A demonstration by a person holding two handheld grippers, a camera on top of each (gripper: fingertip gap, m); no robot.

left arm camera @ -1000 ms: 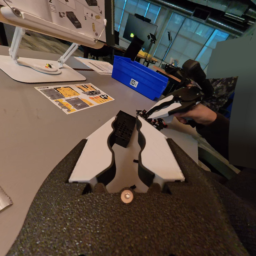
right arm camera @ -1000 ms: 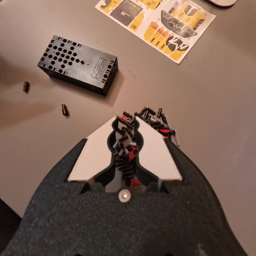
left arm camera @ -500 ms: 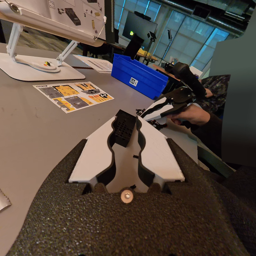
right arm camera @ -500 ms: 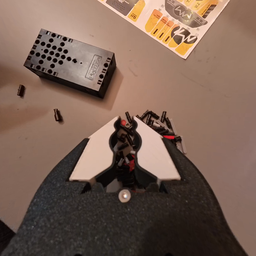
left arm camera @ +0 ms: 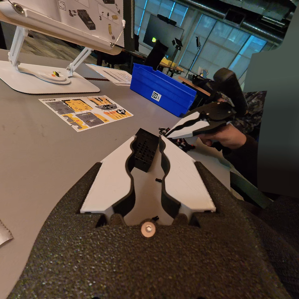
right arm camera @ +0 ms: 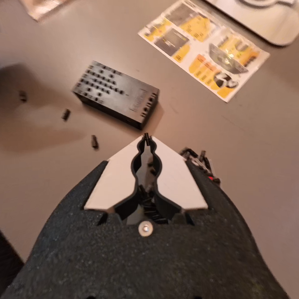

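A black perforated block (right arm camera: 115, 93) lies flat on the grey table; in the left wrist view the block (left arm camera: 144, 152) shows between my left gripper's fingers. My left gripper (left arm camera: 147, 137) is open and empty, hovering just short of the block. My right gripper (right arm camera: 146, 137) is shut on a small black pin (right arm camera: 146, 139) held at its fingertips, lifted above the table near the block's right end. It also shows in the left wrist view (left arm camera: 167, 135). A pile of small black, grey and red pins (right arm camera: 199, 160) lies to its right. Three loose black pins (right arm camera: 94, 141) lie left.
A yellow and grey sticker sheet (left arm camera: 85, 111) lies beyond the block. A white stand (left arm camera: 45, 80) holding an instruction sheet is at the back left. A blue bin (left arm camera: 161, 92) stands at the back. A person's hand (left arm camera: 224, 137) holds the right gripper at the table's right edge. The tips of one gripper are about 20 cm away from the tips of the other.
My right gripper closed on one black pin from the pile and lifted away toward the block. The left gripper has stayed almost still.
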